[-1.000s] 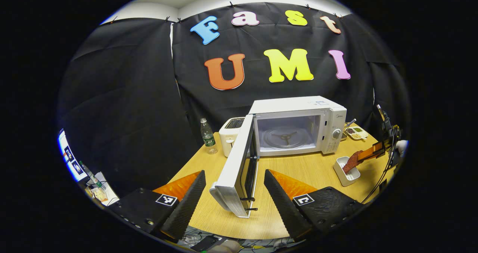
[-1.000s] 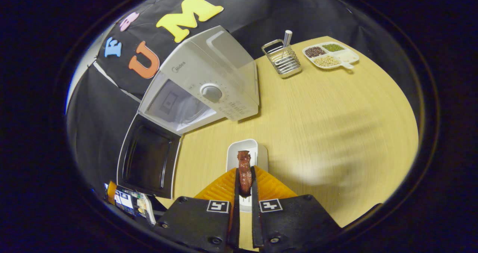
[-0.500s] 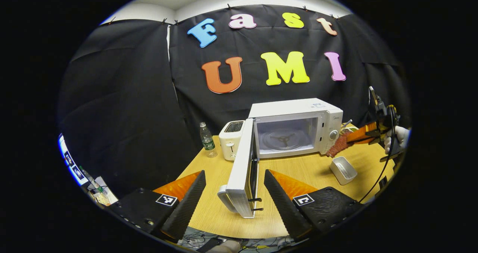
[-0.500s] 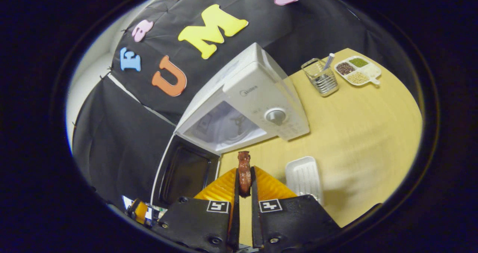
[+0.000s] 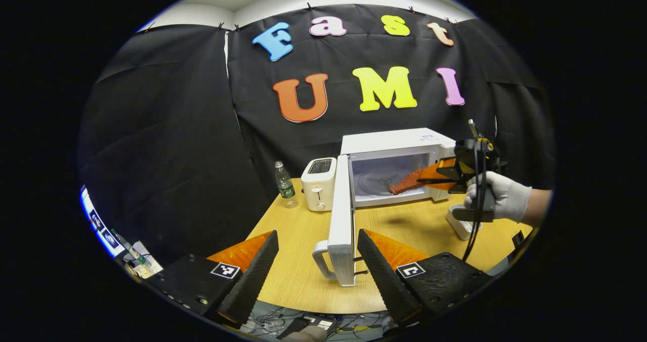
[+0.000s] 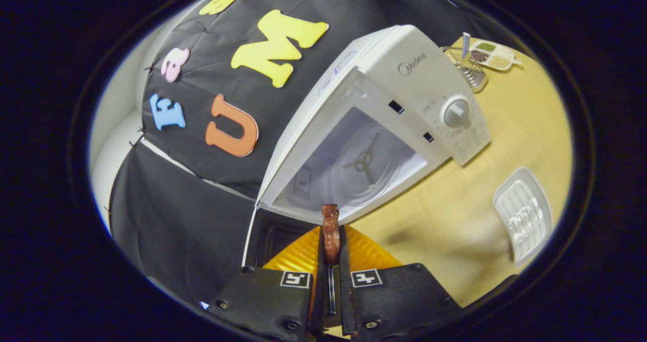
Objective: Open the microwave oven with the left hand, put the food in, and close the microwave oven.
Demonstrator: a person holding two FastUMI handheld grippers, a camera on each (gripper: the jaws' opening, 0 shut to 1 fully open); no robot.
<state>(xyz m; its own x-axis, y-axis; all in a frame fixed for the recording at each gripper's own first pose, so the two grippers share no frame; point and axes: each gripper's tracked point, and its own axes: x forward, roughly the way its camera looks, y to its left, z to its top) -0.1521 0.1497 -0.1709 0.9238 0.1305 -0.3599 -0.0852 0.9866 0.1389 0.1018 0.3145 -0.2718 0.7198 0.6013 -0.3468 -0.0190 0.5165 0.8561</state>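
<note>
The right gripper (image 6: 330,241), pinching the strip of meat (image 6: 330,231), is now up off the white tray (image 6: 524,215) and at the mouth of the microwave (image 5: 399,167), where a second ago it sat over the tray. In the left gripper view the meat (image 5: 406,185) now reaches into the opening, and the door (image 5: 343,221) appears edge-on

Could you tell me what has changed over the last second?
The right gripper, shut on the food, lifted it out of the white tray and carried it left to the open microwave mouth. The door stayed open, the left gripper open and idle.
</note>
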